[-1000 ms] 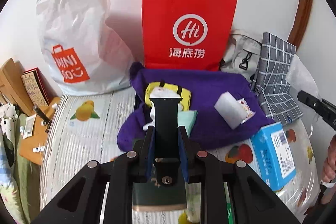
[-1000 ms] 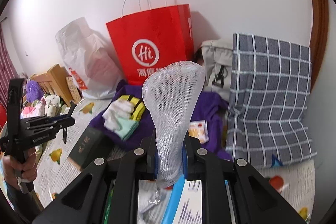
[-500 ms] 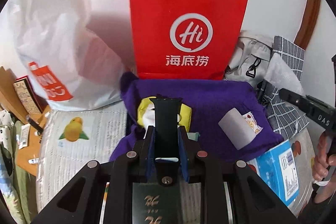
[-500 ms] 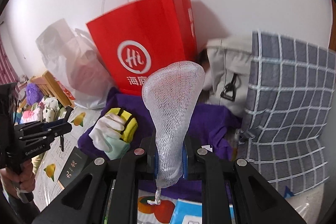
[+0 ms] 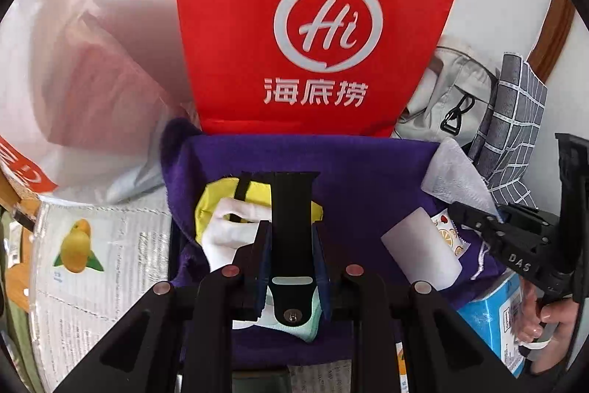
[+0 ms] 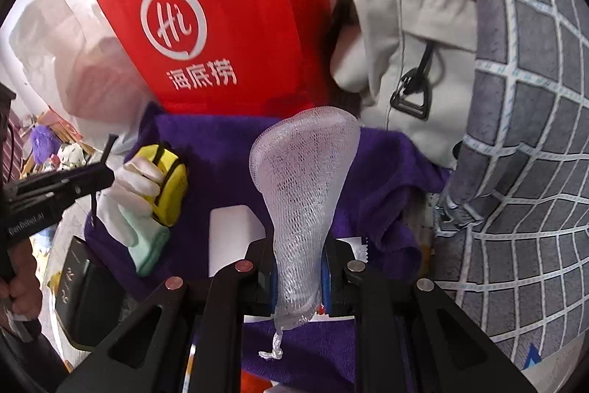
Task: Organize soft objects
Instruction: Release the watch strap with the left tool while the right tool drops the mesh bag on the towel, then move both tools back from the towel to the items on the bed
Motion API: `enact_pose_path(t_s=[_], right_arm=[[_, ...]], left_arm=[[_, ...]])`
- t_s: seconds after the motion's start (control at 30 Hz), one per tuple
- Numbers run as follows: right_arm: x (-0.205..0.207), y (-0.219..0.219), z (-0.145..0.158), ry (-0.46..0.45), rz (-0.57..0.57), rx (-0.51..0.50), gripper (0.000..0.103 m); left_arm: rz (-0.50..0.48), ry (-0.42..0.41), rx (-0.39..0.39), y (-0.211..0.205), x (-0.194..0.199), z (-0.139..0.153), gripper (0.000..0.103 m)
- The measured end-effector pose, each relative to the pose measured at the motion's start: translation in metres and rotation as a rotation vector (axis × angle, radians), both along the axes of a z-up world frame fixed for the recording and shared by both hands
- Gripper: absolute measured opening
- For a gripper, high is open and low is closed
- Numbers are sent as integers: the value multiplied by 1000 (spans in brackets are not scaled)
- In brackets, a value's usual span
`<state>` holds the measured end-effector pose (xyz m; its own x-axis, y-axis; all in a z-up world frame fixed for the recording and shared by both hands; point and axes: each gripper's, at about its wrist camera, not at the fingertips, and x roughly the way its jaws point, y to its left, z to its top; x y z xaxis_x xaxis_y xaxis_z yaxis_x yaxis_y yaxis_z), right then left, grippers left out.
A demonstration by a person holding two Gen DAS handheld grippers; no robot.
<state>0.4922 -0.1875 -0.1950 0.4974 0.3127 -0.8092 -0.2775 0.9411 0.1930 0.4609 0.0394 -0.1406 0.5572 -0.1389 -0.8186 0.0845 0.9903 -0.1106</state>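
At frame centre: left gripper [image 5: 291, 245] clamps a black strap [image 5: 292, 220]; right gripper [image 6: 300, 267] clamps a mesh pouch [image 6: 303, 179].
Below: purple towel [image 5: 368, 179], gloves [image 6: 136, 186].
Risk: pouch may slip; thin neck.

Both claws pitch downward, left claw [image 5: 291, 245] and right claw [image 6: 300, 267] clamped tight (each loaded).
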Motion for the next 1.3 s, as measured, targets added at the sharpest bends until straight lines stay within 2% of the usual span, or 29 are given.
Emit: enact_pose_path(t_s=[0.1, 0.2, 0.3, 0.37, 0.43, 0.5, 0.53, 0.6, 0.83, 0.97, 1.17, 1.3], right_arm=[[4, -1, -7, 9, -43, 4, 18], [9, 1, -19, 51, -35, 6, 18], [8, 4, -19, 40, -30, 1, 18], [8, 5, -19, 40, -25, -4, 26], [10, 7, -23, 52, -21, -8, 39], [11, 7, -23, 59, -16, -1, 46], [12, 6, -23, 63, -21, 3, 56], [13, 5, -24, 66, -29, 8, 67], [5, -12, -10, 14, -53, 45, 70], [-5, -17, 9, -40, -59, 26, 70], [-30, -12, 45, -131, -61, 17, 70], [-62, -7, 64, -178, -60, 24, 70]], left_arm=[[-13, 31, -19, -1, 5, -10, 21], [-20, 51, -24, -1, 6, -16, 21], [-18, 53, -12, 0, 6, -17, 21], [-19, 53, -24, 3, 7, -17, 21], [-14, 54, -33, 6, 7, -17, 21], [-14, 57, -41, 7, 7, -17, 21], [-17, 61, -44, 7, 7, -17, 21], [-16, 62, -50, 8, 7, -17, 21], [-23, 71, -57, 7, 8, -20, 22], [-6, 71, -72, 10, 8, -18, 49], [16, 51, -69, 15, 3, -6, 50], [18, 25, -62, 15, -5, 6, 53]])
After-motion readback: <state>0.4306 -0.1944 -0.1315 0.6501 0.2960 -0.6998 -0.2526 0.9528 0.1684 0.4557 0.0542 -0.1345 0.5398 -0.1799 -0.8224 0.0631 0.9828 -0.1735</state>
